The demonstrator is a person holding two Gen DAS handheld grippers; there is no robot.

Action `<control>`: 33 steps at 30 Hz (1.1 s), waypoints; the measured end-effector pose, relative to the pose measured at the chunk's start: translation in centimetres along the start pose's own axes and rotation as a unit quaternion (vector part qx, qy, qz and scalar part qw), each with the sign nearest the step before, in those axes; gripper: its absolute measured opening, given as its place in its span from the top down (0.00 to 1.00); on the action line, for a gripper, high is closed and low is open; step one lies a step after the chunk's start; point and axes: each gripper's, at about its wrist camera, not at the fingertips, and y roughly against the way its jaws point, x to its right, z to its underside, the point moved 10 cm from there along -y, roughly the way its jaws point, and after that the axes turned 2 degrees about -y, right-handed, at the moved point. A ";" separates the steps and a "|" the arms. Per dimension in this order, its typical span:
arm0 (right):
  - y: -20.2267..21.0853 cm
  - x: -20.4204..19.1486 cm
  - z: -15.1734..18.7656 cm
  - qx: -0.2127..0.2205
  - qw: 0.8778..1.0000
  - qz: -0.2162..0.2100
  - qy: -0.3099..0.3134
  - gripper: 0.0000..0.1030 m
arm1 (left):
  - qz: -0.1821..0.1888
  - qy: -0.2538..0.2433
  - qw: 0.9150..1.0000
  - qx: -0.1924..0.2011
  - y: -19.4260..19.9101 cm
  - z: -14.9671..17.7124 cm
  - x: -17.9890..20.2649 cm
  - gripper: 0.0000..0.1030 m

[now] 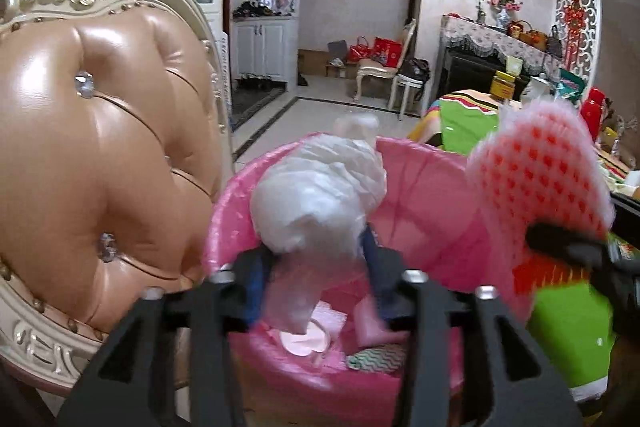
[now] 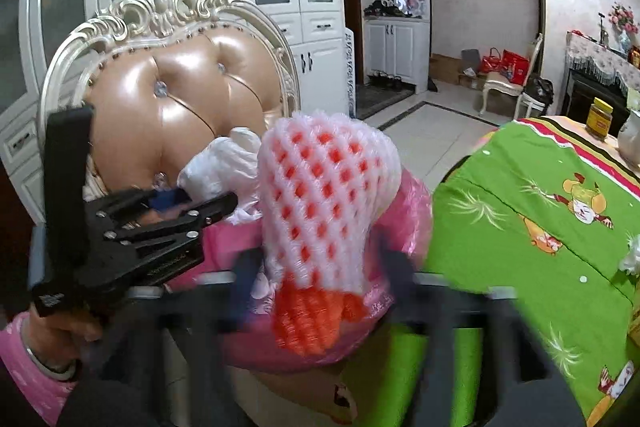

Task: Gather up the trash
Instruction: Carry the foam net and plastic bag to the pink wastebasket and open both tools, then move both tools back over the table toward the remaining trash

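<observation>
The left gripper (image 1: 320, 259) hangs over a bin lined with a pink bag (image 1: 432, 187). Its two blue-padded fingers (image 1: 374, 259) stand apart, with a crumpled wad of white plastic (image 1: 320, 191) between them. The wad fills most of the gap, and I cannot tell whether the pads press on it or it is loose. Straight below the fingers, at the bottom of the bin, lie a pale round lid (image 1: 306, 341) and a scrap with a green zigzag pattern (image 1: 376, 359).

To the right of the left gripper, a white foam fruit net with a red lining (image 1: 540, 187) hangs over the bin's right rim. In the right wrist view the same net (image 2: 324, 211) sits between the fingers of the right gripper (image 2: 320, 267). Those fingers are smeared by motion blur and stand wide on either side of the net, with visible gaps, so the jaws are open and the net is not clamped. The pink bag (image 2: 412, 211) lies just behind and under the net.

To the left of the right gripper, the left gripper (image 2: 188, 203) shows from the side, held by a hand (image 2: 76, 327) in a pink sleeve (image 2: 24, 367), with the white wad (image 2: 224, 163) at its tips.

A cream chair with tan padded leather (image 1: 100, 155) stands just left of the bin. A table under a green cloth (image 2: 520, 227) stands to its right, with a yellow-lidded jar (image 2: 599, 119) on it.
</observation>
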 end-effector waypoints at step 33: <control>20.7 25.3 13.7 0.023 0.949 0.237 -0.208 0.25 | 0.191 -0.184 0.963 0.035 8.3 3.7 32.9 0.05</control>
